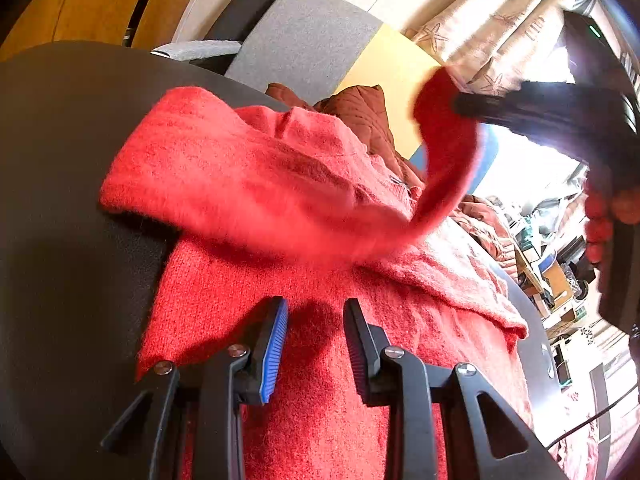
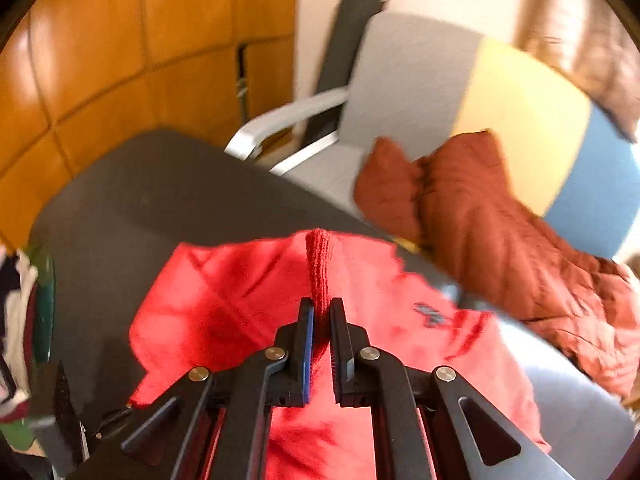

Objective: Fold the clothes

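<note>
A red knitted sweater (image 1: 248, 168) lies on a dark round table (image 1: 68, 152), with one part folded over its body. My left gripper (image 1: 316, 312) is open and empty, low over the sweater's lower part. My right gripper (image 2: 321, 312) is shut on the ribbed cuff of the sweater's sleeve (image 2: 319, 268) and holds it above the sweater (image 2: 224, 300). In the left wrist view the right gripper (image 1: 460, 104) shows blurred at the upper right, with the sleeve (image 1: 444, 172) hanging from it in an arc.
A rust-brown quilted garment (image 2: 500, 248) lies at the table's far side and over a grey, yellow and blue chair (image 2: 420, 80). Wooden wall panels (image 2: 100, 52) stand behind. A pile of other clothes (image 2: 16, 320) sits at the left table edge.
</note>
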`<state>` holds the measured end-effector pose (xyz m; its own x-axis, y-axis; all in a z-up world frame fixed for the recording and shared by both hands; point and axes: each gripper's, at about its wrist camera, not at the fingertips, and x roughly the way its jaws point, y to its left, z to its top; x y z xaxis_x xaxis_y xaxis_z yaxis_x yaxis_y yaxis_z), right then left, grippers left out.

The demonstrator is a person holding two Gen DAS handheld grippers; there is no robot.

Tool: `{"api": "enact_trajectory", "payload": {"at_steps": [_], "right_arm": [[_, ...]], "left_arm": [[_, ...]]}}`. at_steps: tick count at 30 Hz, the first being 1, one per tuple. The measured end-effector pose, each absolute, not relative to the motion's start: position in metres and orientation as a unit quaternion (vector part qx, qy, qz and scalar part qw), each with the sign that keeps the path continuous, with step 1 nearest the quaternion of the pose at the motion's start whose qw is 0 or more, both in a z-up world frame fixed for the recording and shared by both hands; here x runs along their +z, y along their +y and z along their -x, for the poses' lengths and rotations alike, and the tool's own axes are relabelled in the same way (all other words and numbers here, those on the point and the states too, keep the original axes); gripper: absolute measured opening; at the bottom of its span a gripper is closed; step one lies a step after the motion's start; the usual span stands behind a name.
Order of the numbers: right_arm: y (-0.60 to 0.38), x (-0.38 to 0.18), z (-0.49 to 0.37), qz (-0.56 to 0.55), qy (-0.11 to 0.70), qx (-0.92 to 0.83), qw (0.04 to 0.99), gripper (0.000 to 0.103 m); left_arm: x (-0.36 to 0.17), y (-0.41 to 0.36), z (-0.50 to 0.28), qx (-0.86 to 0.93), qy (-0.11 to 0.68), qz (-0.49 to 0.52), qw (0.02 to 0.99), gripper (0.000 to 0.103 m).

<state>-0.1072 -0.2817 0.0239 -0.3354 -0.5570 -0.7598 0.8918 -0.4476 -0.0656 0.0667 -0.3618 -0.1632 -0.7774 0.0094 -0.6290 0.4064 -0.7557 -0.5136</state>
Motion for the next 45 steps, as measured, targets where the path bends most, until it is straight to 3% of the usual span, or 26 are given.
{"api": "enact_trajectory", "payload": {"at_steps": [8,23,29,34,37,45], "right_arm": [[-0.168,0.032,0.149,-0.344,0.130,-0.832,0.415,0.007],[-0.031,-0.098,0.184,-0.434,-0.046,-0.832,0.341,0.008],[-0.020,-0.110,0.186,-0.444,-0.116,-0.811,0.363,0.021],[-0.015,-0.110,0.188,-0.444,-0.171,-0.788,0.391,0.046],[-0.015,-0.109,0.189,-0.444,-0.181,-0.783,0.395,0.051],[-0.017,-0.112,0.207,-0.447,-0.207,-0.786,0.373,0.051]], "left_arm": [[-0.159,-0.360,-0.068,-0.883,0.322,-0.320,0.118,0.029],[-0.152,-0.356,-0.060,-0.879,0.319,-0.333,0.118,0.032],[-0.139,-0.373,-0.056,-0.871,0.383,-0.297,0.077,0.043],[-0.133,-0.393,-0.043,-0.862,0.420,-0.274,0.076,0.047],[-0.136,-0.402,-0.036,-0.854,0.436,-0.271,0.081,0.047],[-0.144,-0.418,-0.022,-0.834,0.481,-0.256,0.091,0.045]]}}
